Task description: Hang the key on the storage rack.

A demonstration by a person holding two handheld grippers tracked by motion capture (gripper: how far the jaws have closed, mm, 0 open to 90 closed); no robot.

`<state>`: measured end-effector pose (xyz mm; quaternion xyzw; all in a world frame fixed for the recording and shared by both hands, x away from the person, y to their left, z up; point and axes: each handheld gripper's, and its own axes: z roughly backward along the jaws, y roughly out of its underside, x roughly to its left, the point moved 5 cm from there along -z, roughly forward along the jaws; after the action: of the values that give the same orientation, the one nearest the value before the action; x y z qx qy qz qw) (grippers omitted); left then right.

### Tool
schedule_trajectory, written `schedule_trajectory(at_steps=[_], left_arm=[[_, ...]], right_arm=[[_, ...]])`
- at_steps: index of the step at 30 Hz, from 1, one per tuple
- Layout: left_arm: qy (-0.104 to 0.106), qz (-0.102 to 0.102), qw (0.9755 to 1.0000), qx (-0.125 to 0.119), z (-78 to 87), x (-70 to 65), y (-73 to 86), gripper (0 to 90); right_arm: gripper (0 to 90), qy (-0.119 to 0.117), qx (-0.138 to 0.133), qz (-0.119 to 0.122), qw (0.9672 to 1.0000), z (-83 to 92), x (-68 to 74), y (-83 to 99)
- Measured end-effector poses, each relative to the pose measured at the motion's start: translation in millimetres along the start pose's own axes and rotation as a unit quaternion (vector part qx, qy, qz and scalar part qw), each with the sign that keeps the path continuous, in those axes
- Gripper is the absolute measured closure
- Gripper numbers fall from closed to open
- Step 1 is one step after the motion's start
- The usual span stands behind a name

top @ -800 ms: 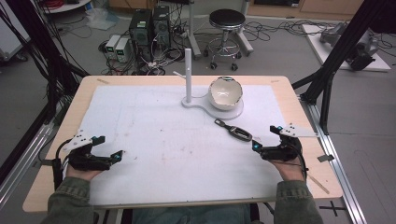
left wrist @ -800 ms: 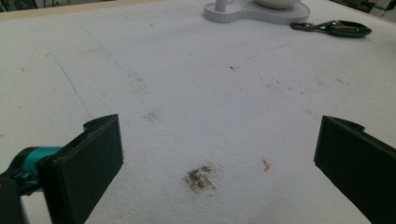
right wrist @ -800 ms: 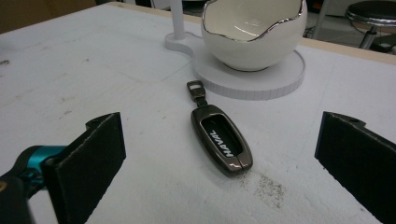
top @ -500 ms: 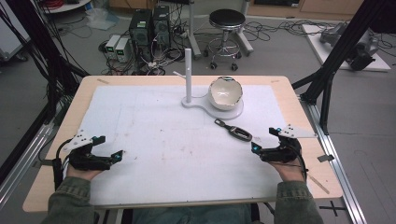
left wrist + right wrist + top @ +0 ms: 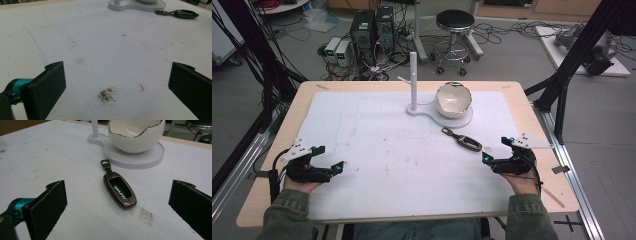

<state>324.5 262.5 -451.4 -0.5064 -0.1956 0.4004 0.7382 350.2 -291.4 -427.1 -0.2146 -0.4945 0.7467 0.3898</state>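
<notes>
Key fob (image 5: 120, 190) lies untouched on the table (image 5: 362, 125) near the bowl (image 5: 453, 100); right gripper (image 5: 497, 155) and left gripper (image 5: 329, 167) both gape empty, nothing begun.

A key fob (image 5: 462, 139) lies on the table (image 5: 377, 130), just before the bowl (image 5: 453, 99) on its stand (image 5: 464, 120).

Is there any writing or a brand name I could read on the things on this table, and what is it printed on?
"HAVAL": in light letters running along the dark inset of the key fob, which lies flat on the white mat in front of the bowl.
Nothing else is readable: the bowl, its white stand and the grippers carry no legible text, and the boxes on the floor behind the table are too small to read.
</notes>
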Motion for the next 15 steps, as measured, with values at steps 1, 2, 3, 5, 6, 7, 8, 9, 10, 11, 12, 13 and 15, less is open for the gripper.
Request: schedule_trajectory(at_steps=[1,2,3,5,6,7,8,9,10,11,12,13,15], left_arm=[[0.0,0.001,1.0,0.0,-0.1,0.0,0.0,1.8],[-0.001,0.0,1.0,0.001,-0.2,0.1,0.1,1.8],[-0.001,0.0,1.0,0.002,-0.1,0.1,0.3,1.8],[-0.002,0.0,1.0,0.003,-0.1,-0.3,0.6,1.8],[-0.003,-0.001,1.0,0.005,0.2,-0.8,0.8,1.8],[-0.003,-0.001,1.0,0.005,0.2,-0.8,0.8,1.8],[-0.003,-0.001,1.0,0.006,0.5,-1.3,0.8,1.8],[-0.003,-0.001,1.0,0.006,0.5,-1.3,0.8,1.8],[-0.004,-0.002,1.0,0.006,0.5,-1.3,0.8,1.8],[-0.005,-0.001,1.0,0.007,0.5,-1.3,0.9,1.8],[-0.005,-0.001,1.0,0.007,0.5,-1.3,0.9,1.8],[-0.005,-0.001,1.0,0.007,0.5,-1.2,0.8,1.7],[-0.007,0.0,0.9999,0.008,0.3,-1.1,1.1,1.8]], right_arm=[[0.7,0.0,0.001,0.0,1.0,-0.2,-0.5,0.0],[0.7,0.0,0.001,0.0,1.0,-0.2,-0.5,0.0],[0.7,0.0,0.0,-0.005,1.0,-0.3,-1.3,-0.3],[0.7,0.0,-0.001,-0.004,1.0,0.2,-1.4,-1.9],[0.8,0.0,0.001,-0.003,1.0,0.3,-1.2,-2.8],[0.8,0.001,0.001,-0.001,1.0,0.2,-1.4,-3.7],[0.8,0.002,0.004,-0.004,1.0,0.6,-1.2,-4.3],[0.7,0.003,0.002,-0.001,1.0,0.4,-2.0,-5.0],[0.7,0.003,0.002,-0.001,1.0,0.4,-2.0,-5.0],[0.7,0.001,0.0,-0.003,1.0,1.2,-1.1,-7.3],[0.7,0.001,-0.001,-0.003,1.0,1.5,-0.6,-9.0],[0.8,0.001,-0.001,0.002,1.0,1.6,-1.0,-11.2],[0.8,0.002,0.001,0.004,1.0,2.0,-1.3,-13.4]])
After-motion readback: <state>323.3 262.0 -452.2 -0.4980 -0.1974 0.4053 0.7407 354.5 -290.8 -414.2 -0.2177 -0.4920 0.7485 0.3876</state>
